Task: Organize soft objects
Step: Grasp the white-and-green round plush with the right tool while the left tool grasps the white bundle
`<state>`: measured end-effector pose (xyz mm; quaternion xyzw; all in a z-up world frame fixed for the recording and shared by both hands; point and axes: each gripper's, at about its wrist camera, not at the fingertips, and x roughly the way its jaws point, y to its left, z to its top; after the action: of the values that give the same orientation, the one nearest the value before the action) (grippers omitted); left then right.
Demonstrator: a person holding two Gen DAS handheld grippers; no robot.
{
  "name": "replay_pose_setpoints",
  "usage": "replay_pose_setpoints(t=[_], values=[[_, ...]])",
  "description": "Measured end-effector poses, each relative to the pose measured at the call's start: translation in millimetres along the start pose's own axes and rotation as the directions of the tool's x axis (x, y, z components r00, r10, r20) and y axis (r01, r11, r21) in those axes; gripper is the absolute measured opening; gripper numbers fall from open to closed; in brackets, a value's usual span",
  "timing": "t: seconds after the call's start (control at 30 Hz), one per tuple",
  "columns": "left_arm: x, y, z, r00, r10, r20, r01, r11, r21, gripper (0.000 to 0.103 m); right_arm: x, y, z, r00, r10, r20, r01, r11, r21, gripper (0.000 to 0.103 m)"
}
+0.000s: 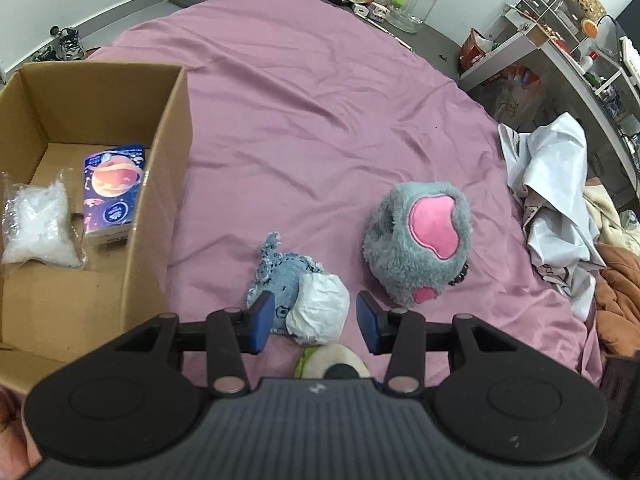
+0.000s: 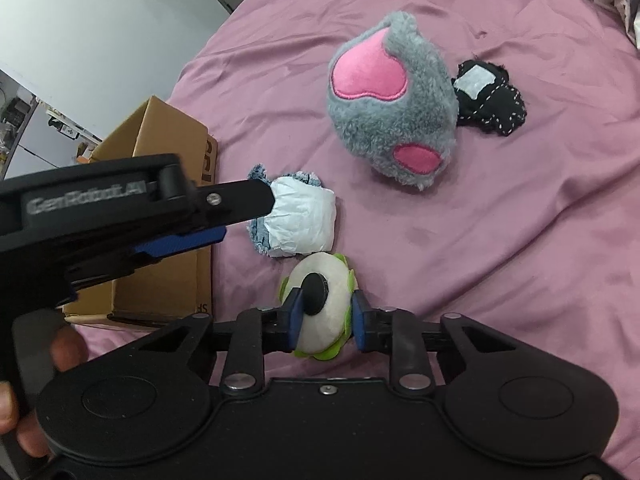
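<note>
Pick-up step: right gripper [image 2: 322, 322] pinches the round white toy [image 2: 320, 312] on the bed [image 2: 520, 240]; left gripper [image 1: 312, 322], spread, straddles the denim-and-white bundle [image 1: 304, 296]. Next: close, lift both into the cardboard box [image 1: 160, 184].

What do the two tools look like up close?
Both match: a matte black, ribbed body with two round discs, black link arms on silver rivets, and blue pads on the fingers. The left tool shows grey lettering on its side in the right wrist view. The right tool has a small screw at mid-body.
</note>
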<state>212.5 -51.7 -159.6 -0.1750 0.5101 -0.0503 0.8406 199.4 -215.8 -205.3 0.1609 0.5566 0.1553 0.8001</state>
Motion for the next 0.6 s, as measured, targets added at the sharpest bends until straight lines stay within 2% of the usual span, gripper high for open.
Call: replay_pose_setpoints(t=[0.4,0.6], values=[[41,-8,1,0.997,0.048,-0.068,-0.046,0.998,0.031,0.044,-16,-17,9,0.992,-0.108,0.070,0.104,0.993,0.058,0.023],[47,-8,5,0.995,0.057,-0.076,-0.056,0.998,0.019,0.044,-15,-27,10,0.991,-0.118,0.070,0.112,0.990,0.090,0.023]])
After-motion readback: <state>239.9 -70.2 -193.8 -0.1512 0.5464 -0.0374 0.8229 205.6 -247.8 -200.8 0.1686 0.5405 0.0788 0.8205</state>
